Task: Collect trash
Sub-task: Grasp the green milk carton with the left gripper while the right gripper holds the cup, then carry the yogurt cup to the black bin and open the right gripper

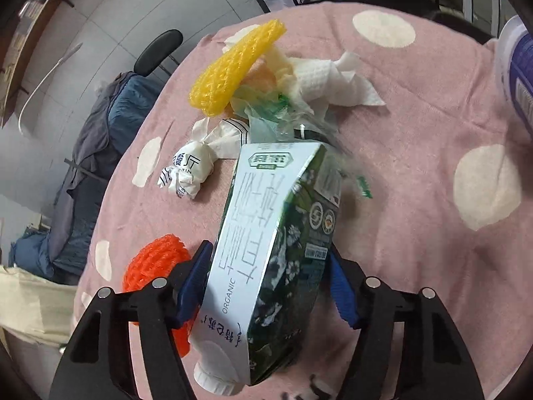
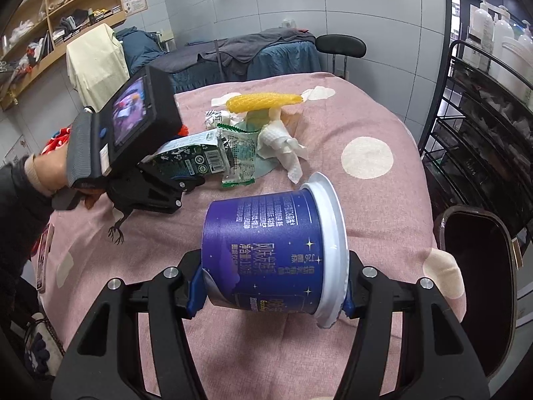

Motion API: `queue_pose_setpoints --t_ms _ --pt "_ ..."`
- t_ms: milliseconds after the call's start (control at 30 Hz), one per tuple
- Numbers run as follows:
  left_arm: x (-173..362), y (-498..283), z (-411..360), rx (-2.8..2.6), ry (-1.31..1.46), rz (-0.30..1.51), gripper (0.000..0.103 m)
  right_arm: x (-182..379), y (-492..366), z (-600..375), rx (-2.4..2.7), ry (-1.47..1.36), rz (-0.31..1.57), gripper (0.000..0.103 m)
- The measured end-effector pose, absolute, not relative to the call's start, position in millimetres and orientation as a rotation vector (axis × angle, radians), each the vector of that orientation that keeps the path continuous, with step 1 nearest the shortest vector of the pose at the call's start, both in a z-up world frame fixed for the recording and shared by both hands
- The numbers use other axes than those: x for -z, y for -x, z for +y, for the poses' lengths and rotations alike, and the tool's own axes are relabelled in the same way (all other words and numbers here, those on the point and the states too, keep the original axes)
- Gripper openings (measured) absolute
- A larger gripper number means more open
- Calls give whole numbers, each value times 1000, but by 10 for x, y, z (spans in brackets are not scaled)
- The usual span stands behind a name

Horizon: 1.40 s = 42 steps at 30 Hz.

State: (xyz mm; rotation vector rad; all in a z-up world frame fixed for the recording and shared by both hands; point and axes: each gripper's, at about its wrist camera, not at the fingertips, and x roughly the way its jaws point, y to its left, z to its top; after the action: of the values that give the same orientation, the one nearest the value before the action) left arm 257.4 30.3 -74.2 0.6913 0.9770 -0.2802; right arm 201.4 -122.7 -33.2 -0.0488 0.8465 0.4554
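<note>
A green-and-white milk carton (image 1: 266, 250) lies between the fingers of my left gripper (image 1: 269, 256), whose blue pads press on its two sides; the right wrist view shows the same carton (image 2: 190, 156) in that gripper (image 2: 173, 183), just above the pink tablecloth. My right gripper (image 2: 271, 280) is shut on a blue yogurt cup (image 2: 266, 233), held on its side with its white rim to the right. More trash lies in a pile beyond: a yellow foam net (image 1: 233, 66), white tissue (image 1: 329, 83), a crumpled white wrapper (image 1: 190, 166) and a green snack wrapper (image 2: 240, 156).
An orange foam net (image 1: 153, 263) lies beside the left finger. A dark bin (image 2: 446, 226) stands off the table's right edge, beside a black wire rack (image 2: 466, 116). A person's hand (image 2: 50, 170) holds the left gripper. A phone (image 2: 45, 256) lies at the table's left edge.
</note>
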Motion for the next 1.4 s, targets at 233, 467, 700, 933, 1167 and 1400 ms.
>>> queue_pose_setpoints --t_ms 233,467,700,933,1167,1400 --pt "621 -1979 213 82 -515 798 62 354 -1994 -1333 -441 19 841 60" --pt "213 -1516 398 120 -179 679 56 281 -1865 -1483 -412 -19 802 60" --pt "116 -1202 195 151 -84 597 50 250 -1688 -1695 -379 -51 770 60" --pt "50 -1029 120 202 9 554 50 240 -1535 -1861 -356 -66 755 60" --pt "8 -949 -40 335 106 532 50 206 -1447 -2071 -324 -96 729 60" --pt "-44 -987 -348 432 130 529 50 178 -1375 -2456 -255 -134 700 60"
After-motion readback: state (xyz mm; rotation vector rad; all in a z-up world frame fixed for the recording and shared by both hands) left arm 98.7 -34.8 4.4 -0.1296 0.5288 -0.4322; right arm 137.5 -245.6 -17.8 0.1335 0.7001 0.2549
